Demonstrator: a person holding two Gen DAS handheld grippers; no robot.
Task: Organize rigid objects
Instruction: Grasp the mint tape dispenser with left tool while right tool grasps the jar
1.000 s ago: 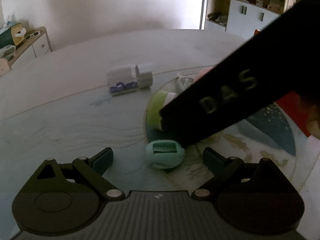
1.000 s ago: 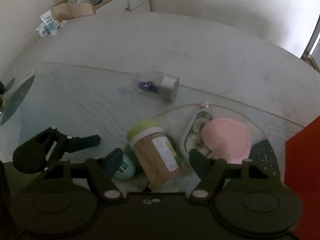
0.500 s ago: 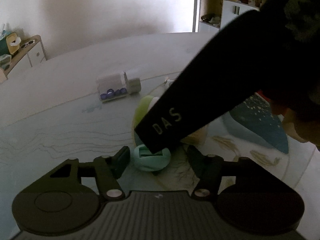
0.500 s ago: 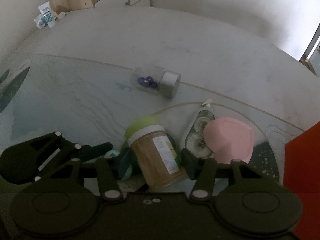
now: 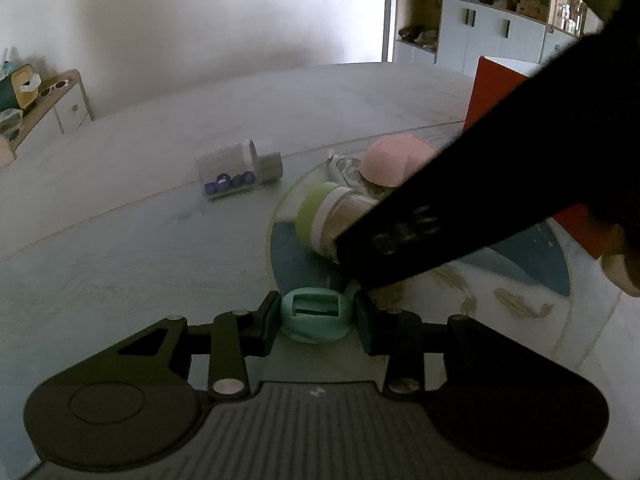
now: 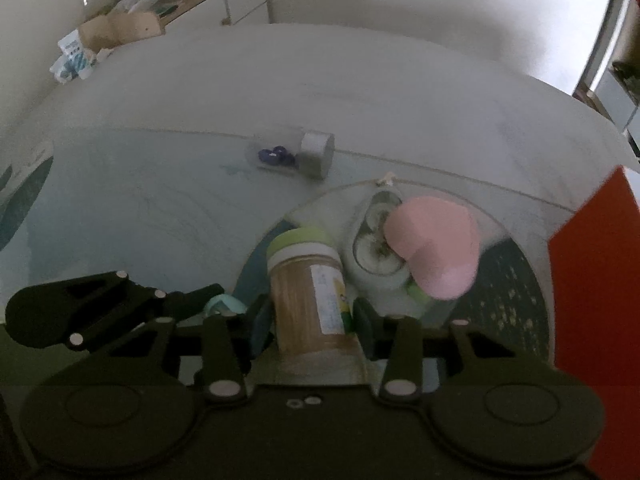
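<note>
right gripper (image 6: 312,322) has just been closing and now pinches the jar (image 6: 306,288), green lid up, pink cap (image 6: 436,248) just beside it

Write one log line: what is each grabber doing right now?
left gripper: just closed onto small mint-green plastic case | right gripper: just closed around green-lidded tan jar lying on table

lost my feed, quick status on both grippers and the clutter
Left gripper closing on mint piece. Right gripper closing on green-lidded jar. Pink lid close beside jar.
</note>
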